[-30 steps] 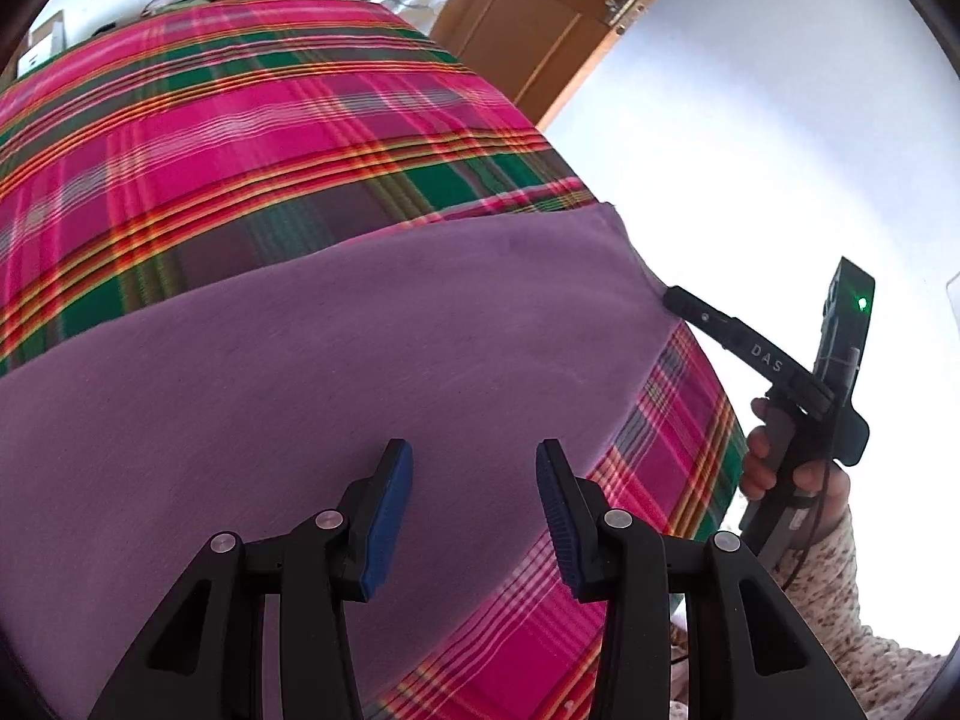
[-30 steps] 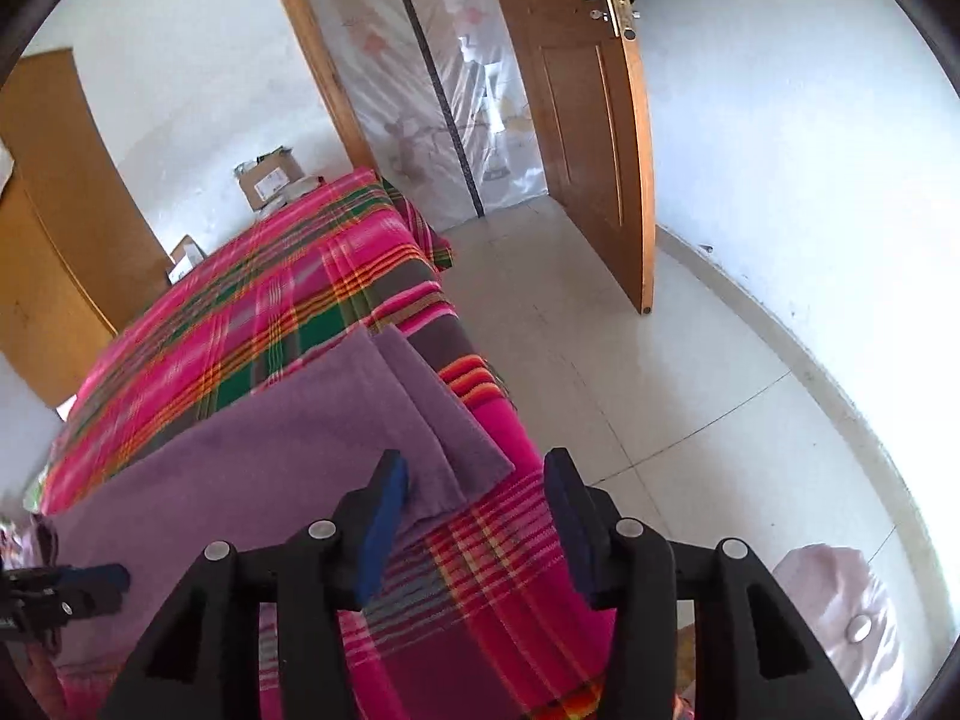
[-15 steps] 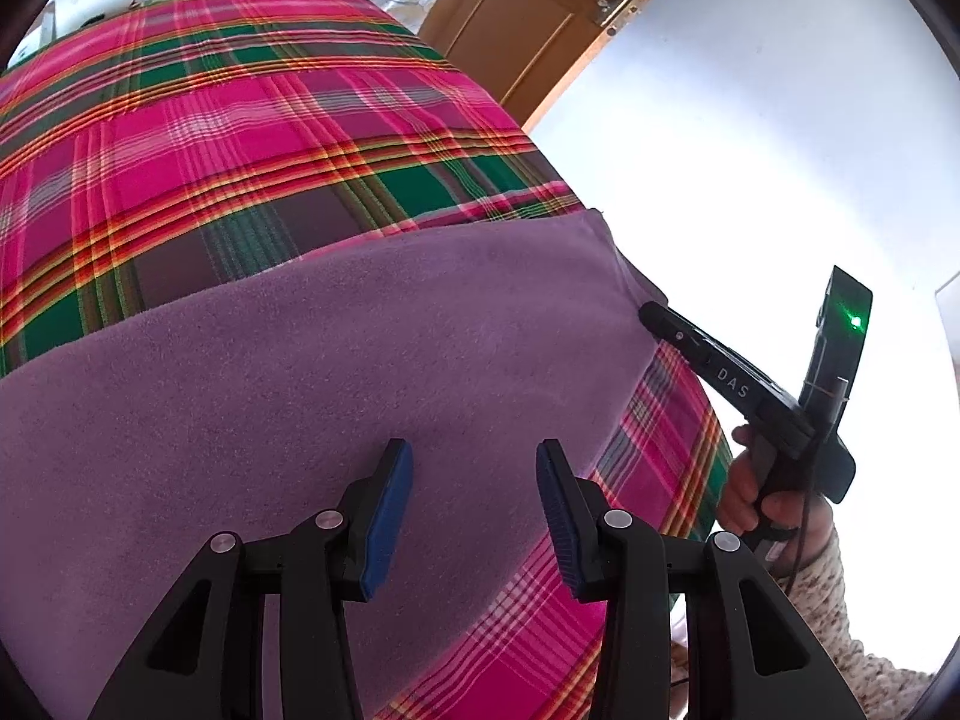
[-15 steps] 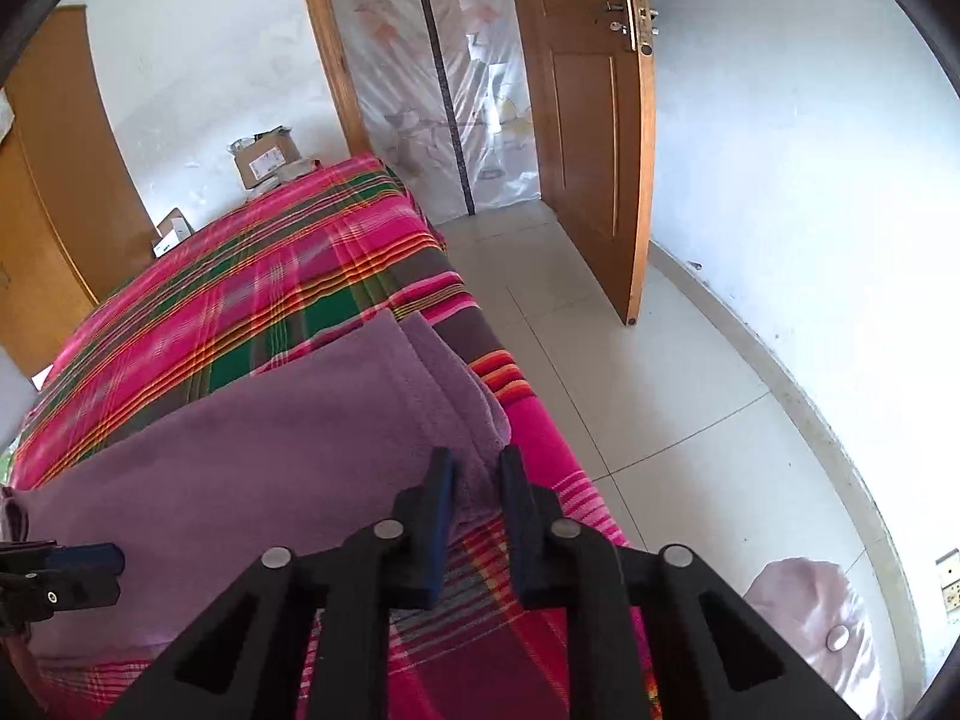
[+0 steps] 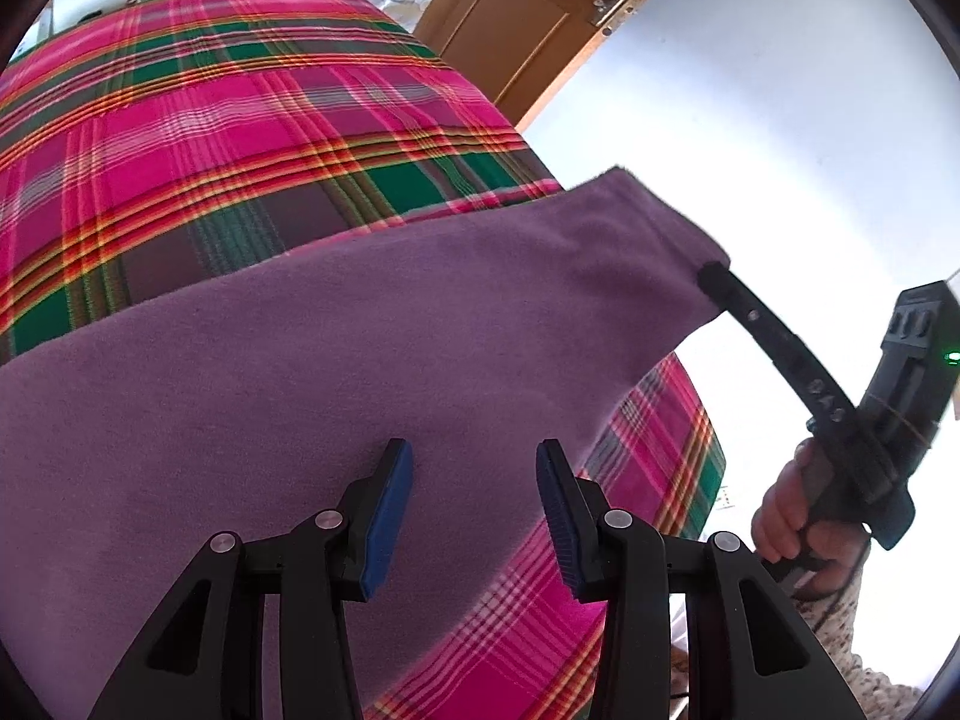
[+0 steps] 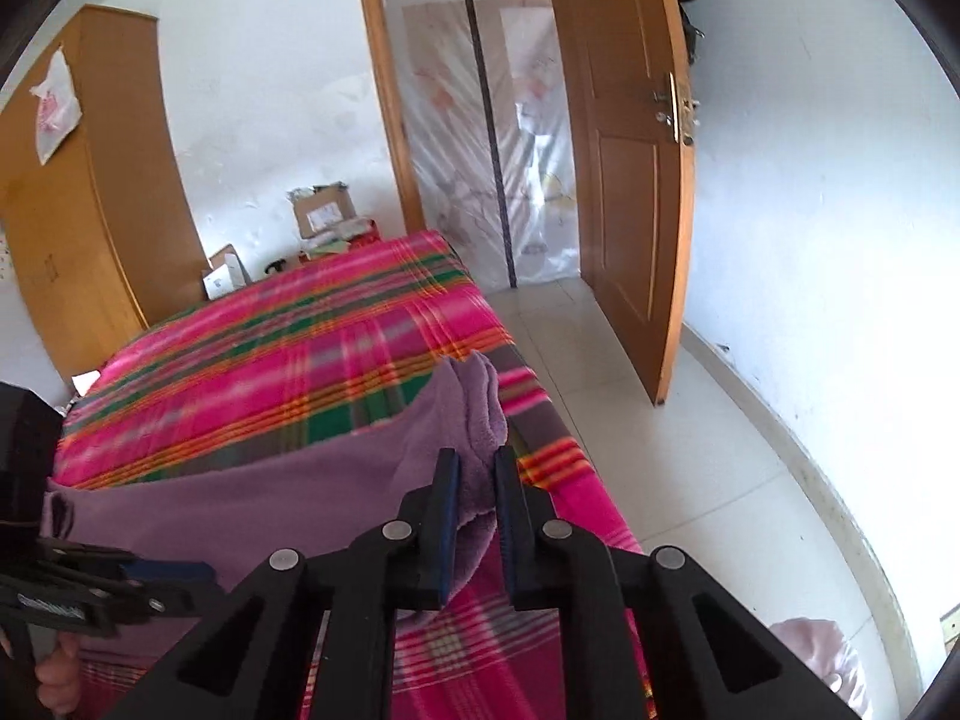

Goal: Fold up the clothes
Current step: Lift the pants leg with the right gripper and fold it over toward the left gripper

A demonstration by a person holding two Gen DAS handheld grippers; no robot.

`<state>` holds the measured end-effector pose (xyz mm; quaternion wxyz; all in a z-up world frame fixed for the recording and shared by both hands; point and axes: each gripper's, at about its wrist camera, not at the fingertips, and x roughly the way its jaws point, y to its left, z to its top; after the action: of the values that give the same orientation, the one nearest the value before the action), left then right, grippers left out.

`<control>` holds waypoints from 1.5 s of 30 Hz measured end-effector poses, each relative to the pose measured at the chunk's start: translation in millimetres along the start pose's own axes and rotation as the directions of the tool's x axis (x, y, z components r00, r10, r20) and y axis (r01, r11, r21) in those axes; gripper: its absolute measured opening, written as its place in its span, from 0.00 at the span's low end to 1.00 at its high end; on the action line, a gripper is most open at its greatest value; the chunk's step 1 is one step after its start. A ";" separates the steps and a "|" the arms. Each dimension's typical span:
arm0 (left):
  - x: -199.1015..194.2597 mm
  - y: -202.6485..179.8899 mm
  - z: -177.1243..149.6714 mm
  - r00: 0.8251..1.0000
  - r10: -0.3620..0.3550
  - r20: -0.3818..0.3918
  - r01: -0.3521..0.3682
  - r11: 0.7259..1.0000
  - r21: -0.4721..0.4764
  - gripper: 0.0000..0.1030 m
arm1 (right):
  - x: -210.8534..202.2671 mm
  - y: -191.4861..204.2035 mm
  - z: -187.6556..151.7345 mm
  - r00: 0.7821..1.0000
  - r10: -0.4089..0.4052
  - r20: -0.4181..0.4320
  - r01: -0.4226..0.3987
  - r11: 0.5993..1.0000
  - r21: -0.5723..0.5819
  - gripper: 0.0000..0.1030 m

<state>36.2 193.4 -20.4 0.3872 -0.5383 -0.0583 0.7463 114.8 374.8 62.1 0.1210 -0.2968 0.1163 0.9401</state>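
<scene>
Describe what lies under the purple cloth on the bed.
Under the purple cloth lies the pink plaid blanket, showing all around it. The right gripper holds one corner raised off it. What the blanket covers cannot be seen.

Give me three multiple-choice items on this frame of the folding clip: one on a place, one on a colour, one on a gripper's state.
1. Where does the purple garment lie?
A. on the floor
B. on the plaid bedspread
C. in the wardrobe

2. What colour are the left gripper pads?
A. blue
B. yellow
C. white

3. How is the right gripper set?
A. wide open over the floor
B. open above the garment
C. shut on the garment's corner

Answers:
1 B: plaid cloth shows around the garment.
2 A: both pads show blue in the left wrist view.
3 C: purple fabric sits pinched between the jaws, which have just been closing.
</scene>
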 end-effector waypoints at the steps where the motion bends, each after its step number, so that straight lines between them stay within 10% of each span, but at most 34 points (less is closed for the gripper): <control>1: 0.9 -1.5 -0.1 1.000 0.000 0.001 0.000 1.000 0.006 0.43 | -2.9 2.0 0.9 1.000 0.011 0.009 -0.011 1.000 -0.003 0.12; 8: 11.9 -8.0 0.5 0.977 -0.187 -0.098 0.182 0.981 -0.059 0.44 | -24.9 20.3 11.4 0.995 0.069 0.067 -0.067 0.997 -0.024 0.12; 18: 4.2 0.8 0.8 0.972 -0.218 -0.087 0.210 0.973 -0.097 0.44 | -44.3 40.0 12.5 0.985 0.137 0.106 -0.132 0.990 -0.052 0.12; 26: -38.8 29.2 4.1 0.936 -0.346 0.061 0.351 0.906 -0.235 0.44 | -53.4 65.3 7.8 0.971 0.213 0.111 -0.201 0.974 -0.106 0.12; 39: -110.1 67.3 -8.6 0.890 -0.356 0.283 0.439 0.837 -0.327 0.50 | -41.3 120.9 -14.6 0.947 0.318 0.035 -0.307 0.934 -0.182 0.12; 45: -119.3 82.8 -20.4 0.912 -0.275 0.303 0.375 0.858 -0.350 0.50 | -28.6 138.8 -32.4 0.941 0.336 -0.024 -0.335 0.923 -0.189 0.12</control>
<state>25.2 52.8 19.9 0.3796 -0.4928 -0.3474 0.7017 113.6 229.9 73.4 -0.0701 -0.2786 0.0744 0.9549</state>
